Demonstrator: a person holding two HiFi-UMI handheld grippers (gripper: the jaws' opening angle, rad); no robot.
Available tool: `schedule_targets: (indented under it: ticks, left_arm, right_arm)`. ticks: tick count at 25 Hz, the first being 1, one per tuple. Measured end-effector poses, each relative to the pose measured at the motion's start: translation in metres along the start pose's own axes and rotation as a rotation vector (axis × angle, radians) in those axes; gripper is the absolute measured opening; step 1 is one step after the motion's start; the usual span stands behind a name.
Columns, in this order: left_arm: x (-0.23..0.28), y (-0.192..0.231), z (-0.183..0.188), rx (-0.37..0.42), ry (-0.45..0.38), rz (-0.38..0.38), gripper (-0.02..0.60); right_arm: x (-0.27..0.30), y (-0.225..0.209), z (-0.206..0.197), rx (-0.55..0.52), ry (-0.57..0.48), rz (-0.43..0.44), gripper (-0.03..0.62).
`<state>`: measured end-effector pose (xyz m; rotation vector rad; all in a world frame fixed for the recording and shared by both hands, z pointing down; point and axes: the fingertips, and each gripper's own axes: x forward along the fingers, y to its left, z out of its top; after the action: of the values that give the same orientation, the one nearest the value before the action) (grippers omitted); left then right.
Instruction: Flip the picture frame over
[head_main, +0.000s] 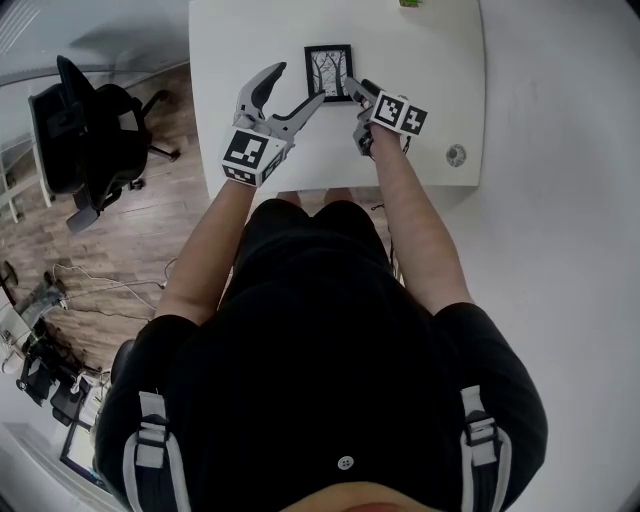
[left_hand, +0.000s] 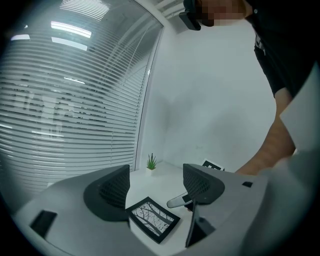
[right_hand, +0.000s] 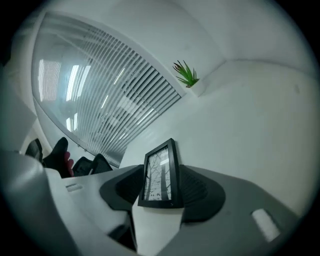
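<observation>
The head view looks steeply down over the person's torso onto the white table (head_main: 440, 60). Each gripper view rides low and close, looking along its jaws across the tabletop; all three share the picture frame (head_main: 328, 72), both gripper views also the potted plant (left_hand: 151, 162)

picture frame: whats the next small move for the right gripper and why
Probably close the jaws of the right gripper on the edge of the picture frame. It lies flat on the table, picture up, between those jaws, which stand apart without pinching it.
</observation>
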<state>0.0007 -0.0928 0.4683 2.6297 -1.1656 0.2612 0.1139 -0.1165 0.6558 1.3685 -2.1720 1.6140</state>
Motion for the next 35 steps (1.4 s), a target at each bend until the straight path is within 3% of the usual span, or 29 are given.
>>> schedule_targets:
  ticks: [3,8,14,17,23,35]
  left_arm:
    - [0.0,0.003,0.006,0.001,-0.009,0.001,0.337]
    - [-0.005,0.007,0.013,0.006,0.021,0.008,0.337]
    - [-0.013,0.006,0.036,0.019,-0.032,-0.001,0.337]
    - [-0.02,0.004,0.04,0.029,-0.015,-0.008,0.337]
    - [-0.033,-0.002,0.056,0.042,-0.015,-0.02,0.337]
    - [-0.061,-0.029,0.104,0.063,-0.105,-0.051,0.336]
  right_arm:
    - [-0.007,0.009,0.012,-0.085,-0.016,-0.018,0.215]
    - [-0.022,0.053,0.042,-0.25,-0.059,0.035,0.215]
    - [-0.055,0.117,0.078,-0.464,-0.134,0.106,0.213]
    - [-0.074,0.141,0.088,-0.528,-0.162,0.14,0.213]
    - [-0.107,0.175,0.098,-0.659,-0.225,0.163,0.192]
    - [-0.172,0.243,0.088,-0.897,-0.354,0.246,0.121]
